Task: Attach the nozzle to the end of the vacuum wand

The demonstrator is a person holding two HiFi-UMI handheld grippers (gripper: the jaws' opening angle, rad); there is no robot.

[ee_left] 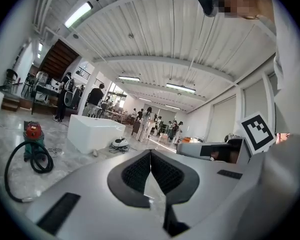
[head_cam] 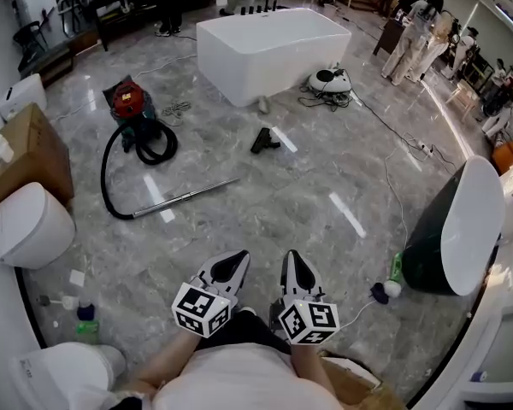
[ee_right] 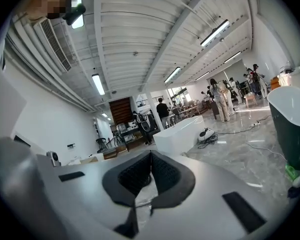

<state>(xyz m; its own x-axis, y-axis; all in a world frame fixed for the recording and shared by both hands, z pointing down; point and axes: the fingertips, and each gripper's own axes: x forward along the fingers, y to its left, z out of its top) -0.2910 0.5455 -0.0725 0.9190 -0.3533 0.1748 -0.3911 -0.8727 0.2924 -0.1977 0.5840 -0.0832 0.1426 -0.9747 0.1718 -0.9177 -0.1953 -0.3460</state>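
Observation:
In the head view a red and teal vacuum cleaner (head_cam: 130, 109) stands on the marble floor at the far left, with a black hose (head_cam: 111, 186) looping from it. The hose ends in a metal wand (head_cam: 188, 196) that lies flat on the floor. A black nozzle (head_cam: 264, 140) lies apart from the wand, further back near the tub. My left gripper (head_cam: 237, 258) and right gripper (head_cam: 292, 258) are held side by side close to my body, well short of both. Each is shut with nothing between its jaws. The left gripper view shows the vacuum cleaner (ee_left: 33, 132) beyond the left gripper (ee_left: 150, 156). The right gripper (ee_right: 151, 159) faces the hall.
A white bathtub (head_cam: 269, 48) stands at the back centre with a small white machine (head_cam: 329, 80) and cables beside it. A toilet (head_cam: 26, 225) and a cardboard box (head_cam: 21, 156) are at the left. A dark green tub (head_cam: 449, 233) is at the right. People stand at the far right.

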